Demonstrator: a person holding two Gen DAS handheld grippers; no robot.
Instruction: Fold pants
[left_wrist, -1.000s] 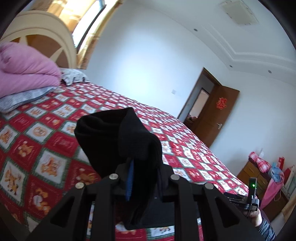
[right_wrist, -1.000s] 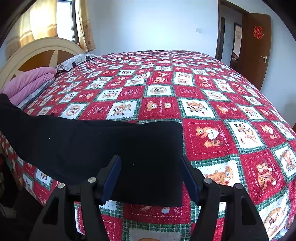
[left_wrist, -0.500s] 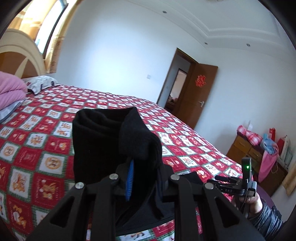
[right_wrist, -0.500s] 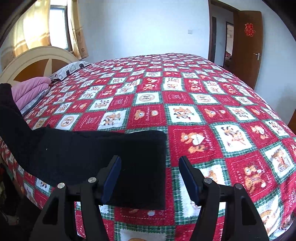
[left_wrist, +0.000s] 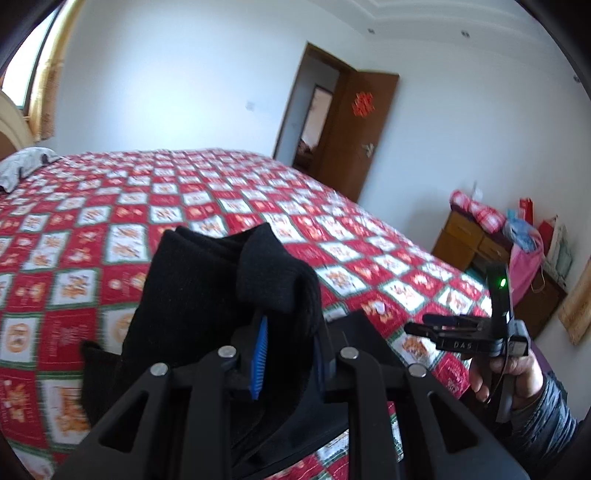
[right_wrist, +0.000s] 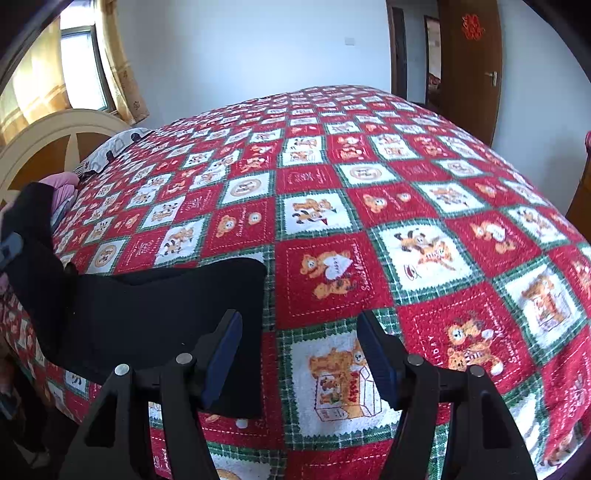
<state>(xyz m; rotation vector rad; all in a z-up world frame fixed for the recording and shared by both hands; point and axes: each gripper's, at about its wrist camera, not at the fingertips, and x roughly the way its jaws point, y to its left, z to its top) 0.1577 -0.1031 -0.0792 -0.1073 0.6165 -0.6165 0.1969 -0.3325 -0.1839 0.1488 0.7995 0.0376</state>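
pants (left_wrist: 207, 295) — black, soft knit, bunched thick at centre frame | left gripper (left_wrist: 288, 354) clamped on that bunch | in right wrist view, flat matte panel lay lower left on quilted red-and-white bed (right_wrist: 369, 221) | right gripper (right_wrist: 299, 354) apart — nothing between its blue pads

Black pants (right_wrist: 155, 317) lie partly on the red patchwork-quilted bed (right_wrist: 406, 206).

Daylight is streaming through the curtained window (right_wrist: 79, 70), white walls (left_wrist: 177, 74) are glowing, a brown door (left_wrist: 354, 136) is standing open beside the bed (right_wrist: 424, 229).
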